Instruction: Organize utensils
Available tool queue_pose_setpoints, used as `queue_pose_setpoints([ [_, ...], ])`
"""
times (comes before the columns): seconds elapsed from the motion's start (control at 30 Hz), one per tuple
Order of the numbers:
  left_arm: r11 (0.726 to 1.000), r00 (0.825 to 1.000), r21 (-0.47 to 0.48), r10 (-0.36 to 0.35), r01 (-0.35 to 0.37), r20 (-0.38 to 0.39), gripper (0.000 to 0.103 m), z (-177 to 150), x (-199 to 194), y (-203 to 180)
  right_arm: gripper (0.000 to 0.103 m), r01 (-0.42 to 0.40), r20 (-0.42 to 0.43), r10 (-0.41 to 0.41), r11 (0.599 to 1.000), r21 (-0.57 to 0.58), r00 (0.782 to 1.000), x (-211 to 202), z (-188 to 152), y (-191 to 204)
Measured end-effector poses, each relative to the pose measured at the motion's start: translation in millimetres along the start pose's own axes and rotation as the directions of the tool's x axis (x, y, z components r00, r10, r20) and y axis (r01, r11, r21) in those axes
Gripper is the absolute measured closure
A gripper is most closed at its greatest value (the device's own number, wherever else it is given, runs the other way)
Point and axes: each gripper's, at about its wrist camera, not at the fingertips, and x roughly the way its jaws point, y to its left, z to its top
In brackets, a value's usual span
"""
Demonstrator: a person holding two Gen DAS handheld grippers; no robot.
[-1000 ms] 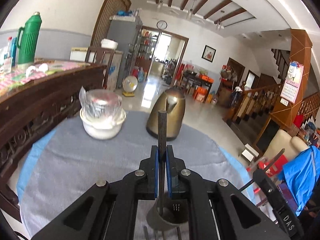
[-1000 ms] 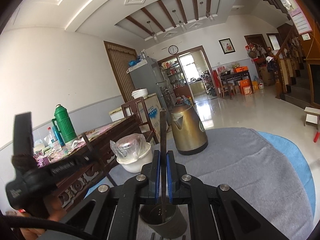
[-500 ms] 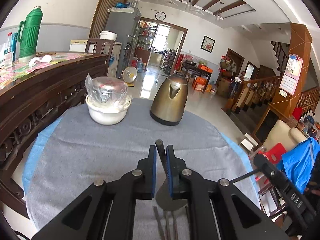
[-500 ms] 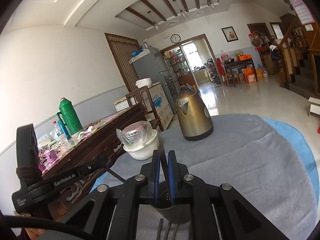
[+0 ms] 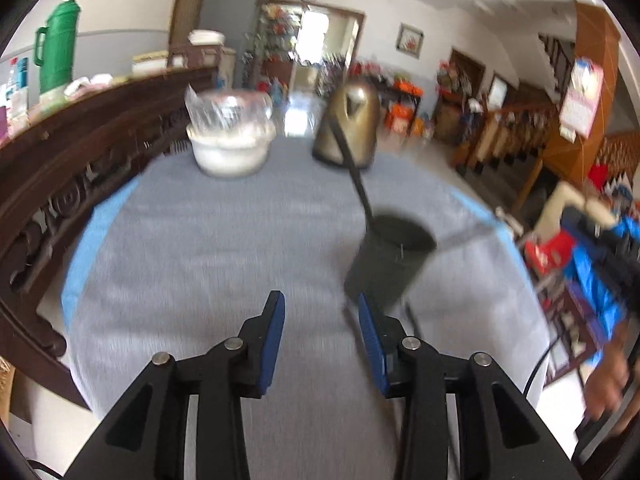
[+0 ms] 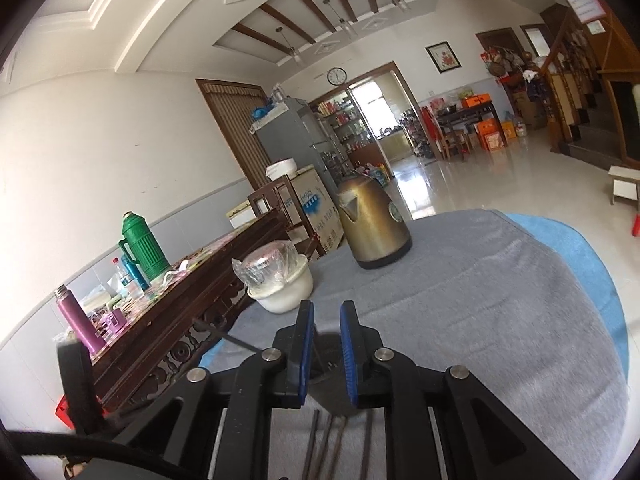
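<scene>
Utensil dropped in cup, more waiting on the table.
Left view: left hand-held gripper just spread, empty; thin stiff utensil leans in light, tippable cup.
Right view: right hand-held gripper slightly parted, empty; slim rods below, best pinched mid-shaft.

On the grey-clothed surface stand one brass-coloured kettle, one white bowl and one dark cup. One dark utensil leans in that cup. Four thin utensils lie flat nearby.
</scene>
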Motion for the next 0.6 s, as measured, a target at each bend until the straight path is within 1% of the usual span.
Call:
queue_pose_setpoints([
  [0.07,1.0,0.999,0.026,-0.004,0.005,-0.048,0.064,-20.3,3.5,-4.3,0.088,0.001,-0.045,-0.001,1.0,0.005,0.999,-2.9,-10.1,-7.3],
  [0.13,0.999,0.995,0.037,-0.019,0.022,-0.093,0.064,-39.3,5.1,-6.3,0.088,-0.007,-0.116,0.009,1.0,0.021,0.993,-3.2,-25.2,-16.7],
  [0.2,0.998,0.989,0.047,-0.045,0.052,-0.141,0.064,-61.5,3.4,-10.5,0.087,-0.017,-0.199,0.027,0.999,0.051,0.98,-2.3,-44.6,-25.9],
  [0.23,0.997,0.986,0.053,-0.053,0.062,-0.157,0.064,-69.5,1.8,-12.2,0.085,-0.034,-0.238,0.052,0.996,0.077,0.97,-2.1,-54.9,-30.2],
  [0.27,0.996,0.983,0.061,-0.061,0.072,-0.172,0.064,-77.8,0.0,-14.3,0.085,-0.058,-0.28,0.087,0.992,0.111,0.956,-1.3,-67.1,-34.6],
  [0.3,0.995,0.981,0.067,-0.065,0.079,-0.183,0.064,-84.7,-1.8,-16.0,0.086,-0.084,-0.322,0.129,0.985,0.149,0.938,-0.9,-81.2,-38.6],
  [0.37,0.994,0.974,0.065,-0.077,0.093,-0.212,0.064,-98.1,-6.6,-18.3,0.086,-0.109,-0.379,0.175,0.976,0.188,0.909,0.2,-102.1,-39.8],
  [0.47,0.992,0.962,0.028,-0.112,0.123,-0.247,0.064,-113.8,-10.1,-17.4,0.086,-0.12,-0.461,0.21,0.969,0.218,0.862,6.4,-128.6,-36.7],
  [0.53,0.99,0.956,0.015,-0.129,0.138,-0.262,0.064,-123.4,-13.0,-20.2,0.086,-0.119,-0.494,0.225,0.964,0.237,0.84,11.9,-137.6,-35.3],
  [0.57,0.99,0.956,0.018,-0.132,0.142,-0.261,0.064,-126.3,-14.7,-22.7,0.086,-0.112,-0.517,0.229,0.963,0.247,0.825,16.0,-141.9,-34.6],
  [0.6,0.989,0.956,0.021,-0.135,0.146,-0.259,0.064,-128.0,-15.8,-25.2,0.086,-0.106,-0.529,0.229,0.962,0.253,0.817,18.3,-144.6,-34.6],
])
